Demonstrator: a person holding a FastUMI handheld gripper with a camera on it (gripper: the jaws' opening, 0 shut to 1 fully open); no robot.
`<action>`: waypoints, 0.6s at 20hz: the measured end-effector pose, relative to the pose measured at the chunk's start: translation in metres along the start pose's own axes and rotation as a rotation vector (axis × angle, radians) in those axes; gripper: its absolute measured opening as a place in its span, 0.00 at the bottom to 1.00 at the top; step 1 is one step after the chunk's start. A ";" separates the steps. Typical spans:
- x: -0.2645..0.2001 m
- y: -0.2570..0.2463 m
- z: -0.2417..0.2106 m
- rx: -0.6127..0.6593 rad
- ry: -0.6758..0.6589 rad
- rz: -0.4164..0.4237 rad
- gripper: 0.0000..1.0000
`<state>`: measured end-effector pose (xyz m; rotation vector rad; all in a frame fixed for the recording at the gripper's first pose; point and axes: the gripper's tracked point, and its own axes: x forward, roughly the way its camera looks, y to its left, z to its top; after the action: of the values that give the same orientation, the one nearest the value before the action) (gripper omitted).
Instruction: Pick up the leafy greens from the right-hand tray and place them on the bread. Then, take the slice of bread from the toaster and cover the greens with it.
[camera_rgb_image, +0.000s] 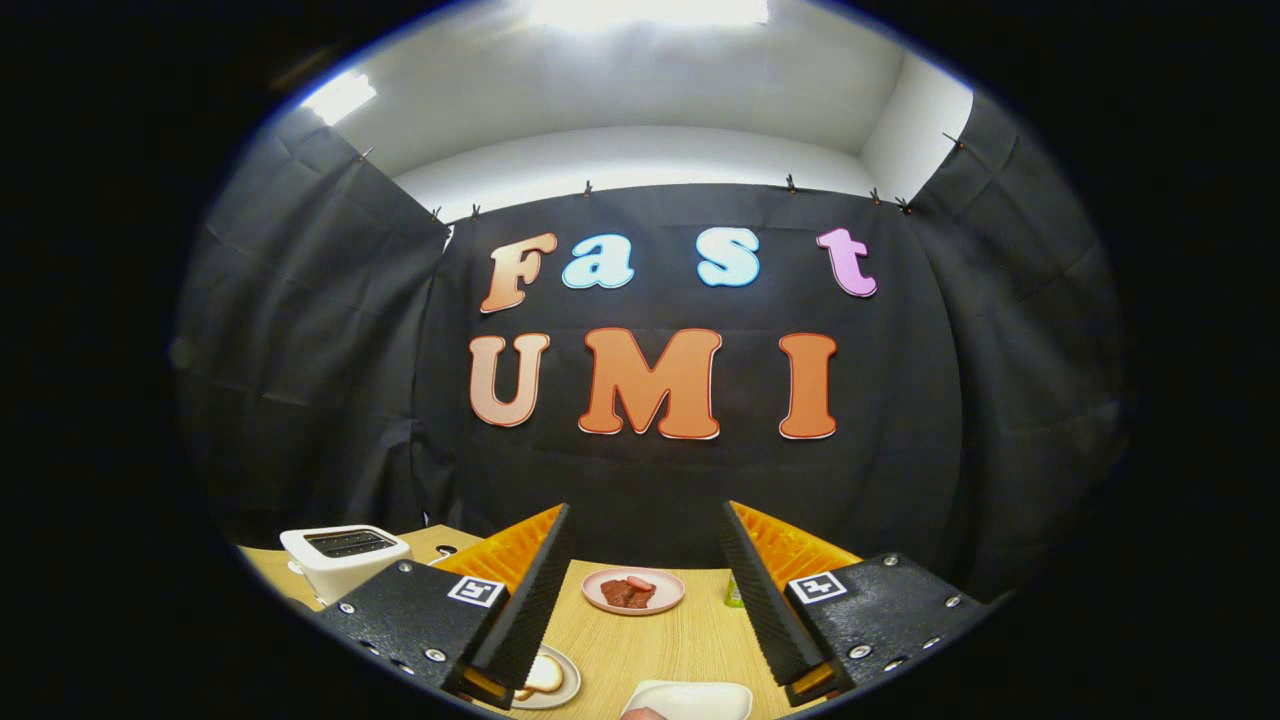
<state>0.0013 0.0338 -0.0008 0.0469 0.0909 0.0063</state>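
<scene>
The gripper (640, 600) hung with its fingers spread wide, nothing between them. On the wooden table (640, 650), a white toaster (340, 558) stood left, then a plate (560, 690) with bread (545, 675), a pink plate (633, 590) holding reddish pieces beyond the fingers, and a white tray (700, 698) nearest. Something green (735, 592) peeked beside the right finger; I couldn't tell what.

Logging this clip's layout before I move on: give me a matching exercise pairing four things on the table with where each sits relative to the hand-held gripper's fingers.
Things:
1. toaster
2. pink plate with reddish food
3. bread on a round plate
4. white tray

Places:
A. between the open fingers, nearest the camera
B. beyond the fingers, seen through the gap
C. outside the left finger, at the table's far corner
D. tucked against the left finger's inner tip

Pairs: 1-C, 2-B, 3-D, 4-A. The hand-held gripper is open, holding nothing.
</scene>
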 end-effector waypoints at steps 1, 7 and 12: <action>0.000 0.001 -0.001 0.001 -0.001 0.002 0.88; -0.002 0.006 0.003 -0.016 -0.045 0.020 0.88; -0.005 0.014 0.006 -0.026 -0.059 0.047 0.88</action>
<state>-0.0028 0.0474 0.0062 0.0228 0.0306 0.0527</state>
